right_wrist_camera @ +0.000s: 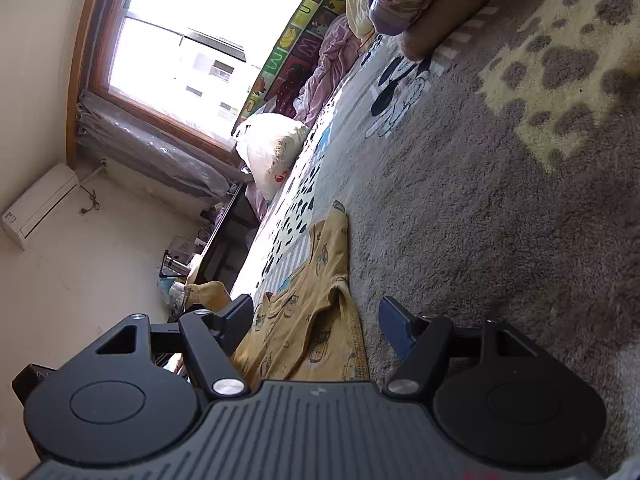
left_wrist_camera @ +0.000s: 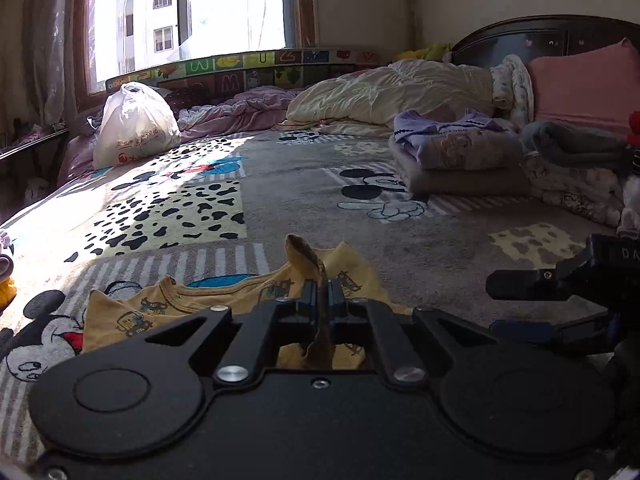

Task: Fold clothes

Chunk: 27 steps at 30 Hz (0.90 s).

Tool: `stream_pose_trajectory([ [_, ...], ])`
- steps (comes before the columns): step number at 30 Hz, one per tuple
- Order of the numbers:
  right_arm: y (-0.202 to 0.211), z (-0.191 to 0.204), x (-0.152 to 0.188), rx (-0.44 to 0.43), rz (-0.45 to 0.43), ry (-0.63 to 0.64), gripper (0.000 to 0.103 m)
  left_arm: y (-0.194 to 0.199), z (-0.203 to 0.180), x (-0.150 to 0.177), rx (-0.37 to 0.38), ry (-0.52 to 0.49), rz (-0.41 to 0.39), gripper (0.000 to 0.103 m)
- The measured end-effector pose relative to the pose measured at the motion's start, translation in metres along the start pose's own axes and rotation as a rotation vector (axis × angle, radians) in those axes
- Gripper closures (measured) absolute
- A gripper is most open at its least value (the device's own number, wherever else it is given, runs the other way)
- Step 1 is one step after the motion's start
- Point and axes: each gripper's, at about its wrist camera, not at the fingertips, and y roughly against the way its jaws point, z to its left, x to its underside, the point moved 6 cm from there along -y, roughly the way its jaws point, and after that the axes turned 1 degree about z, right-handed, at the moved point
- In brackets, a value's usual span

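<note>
On the blanket (left_wrist_camera: 420, 216), left gripper (left_wrist_camera: 322, 296) jaws pinch yellow shirt (left_wrist_camera: 224, 300); right gripper (right_wrist_camera: 316, 320) jaws spread.

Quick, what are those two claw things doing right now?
Left gripper: shut on a fold of the yellow shirt.
Right gripper: open, holding nothing, shirt lying between its fingers.
</note>
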Motion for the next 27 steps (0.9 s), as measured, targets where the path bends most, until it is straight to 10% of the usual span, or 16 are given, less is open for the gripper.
stream_pose_trajectory([
  [6,0.001,-0.003,-0.002,-0.012,-0.001,-0.023,0.034,-0.004,-0.022,0.028,0.004,-0.112,0.034,0.1],
  [19,0.0,0.006,0.0,-0.044,0.001,0.024,0.036,-0.008,-0.019,-0.005,0.006,0.07,-0.041,0.1],
  [22,0.001,0.005,-0.002,-0.051,-0.011,0.017,0.036,-0.001,-0.026,-0.003,0.115,0.079,-0.017,0.054],
  [27,-0.002,0.005,-0.002,-0.046,-0.008,0.038,0.04,0.032,0.015,0.014,0.05,0.137,-0.017,0.06],
])
